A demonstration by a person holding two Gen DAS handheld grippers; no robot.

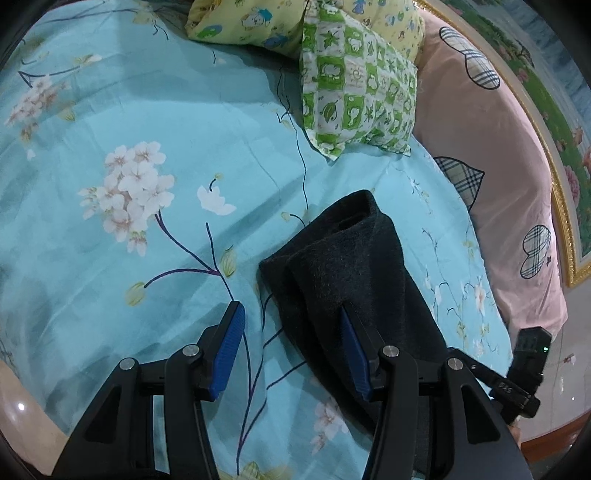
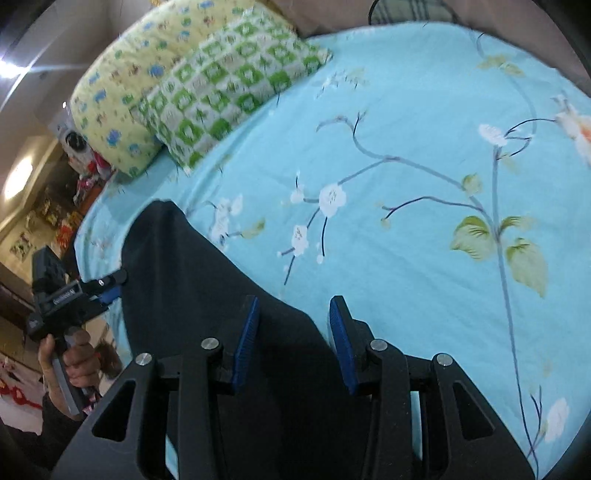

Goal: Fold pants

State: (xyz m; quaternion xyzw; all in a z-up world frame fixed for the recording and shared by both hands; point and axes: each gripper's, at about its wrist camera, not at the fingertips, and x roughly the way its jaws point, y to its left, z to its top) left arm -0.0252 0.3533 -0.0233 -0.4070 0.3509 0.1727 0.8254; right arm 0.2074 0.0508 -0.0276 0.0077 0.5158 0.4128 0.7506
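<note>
On the left my left gripper (image 1: 291, 328) hung with jaws spread over one edge of the dark pants (image 1: 343, 273), folded on the blue floral bedsheet (image 1: 147, 110), and to the right my right gripper (image 2: 293, 325) gaped likewise, pinching nothing, presumably because the fold was laid.

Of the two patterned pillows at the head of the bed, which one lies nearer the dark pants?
The green-and-white checked pillow. It lies in front of the pale yellow cartoon-print pillow, partly overlapping it, so its lower corner reaches closest to the pants.
</note>
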